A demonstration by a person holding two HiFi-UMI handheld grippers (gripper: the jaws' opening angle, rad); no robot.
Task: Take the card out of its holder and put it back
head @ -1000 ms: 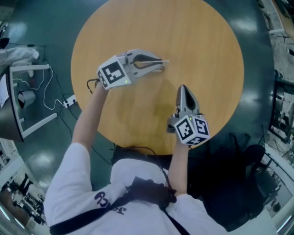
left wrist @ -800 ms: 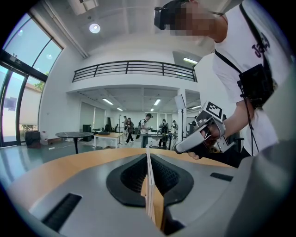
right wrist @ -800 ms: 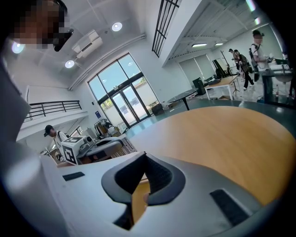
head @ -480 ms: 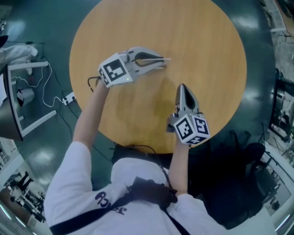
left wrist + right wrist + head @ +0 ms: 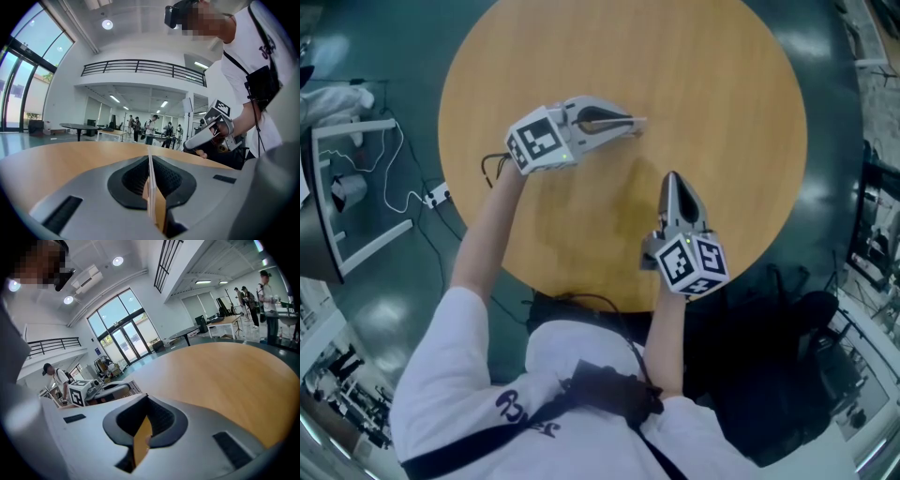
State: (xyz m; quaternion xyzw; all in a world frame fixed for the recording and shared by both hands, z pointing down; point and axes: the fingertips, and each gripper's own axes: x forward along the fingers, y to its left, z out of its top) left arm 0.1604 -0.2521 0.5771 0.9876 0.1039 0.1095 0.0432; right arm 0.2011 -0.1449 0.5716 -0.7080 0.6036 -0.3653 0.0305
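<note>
My left gripper [image 5: 628,126] hovers over the round wooden table [image 5: 712,94] at its left side, pointing right. It is shut on a thin pale card holder [image 5: 640,122] that sticks out a little past the tips. In the left gripper view the holder [image 5: 150,180] shows edge-on, pinched upright between the two dark pads; I cannot tell whether a card is inside it. My right gripper [image 5: 672,180] is at the table's near side, pointing away from me. It is shut, with nothing visible between its fingers [image 5: 157,420]. The two grippers are well apart.
A white power strip with a cable [image 5: 439,197] and a white frame stand [image 5: 356,187] are on the dark floor to the left. A dark bag or chair [image 5: 787,319] is at the right, near the table's edge. Several people stand far off in the hall [image 5: 152,126].
My left gripper has drifted slightly to the right with the holder still in it. The right gripper has stayed where it was.
</note>
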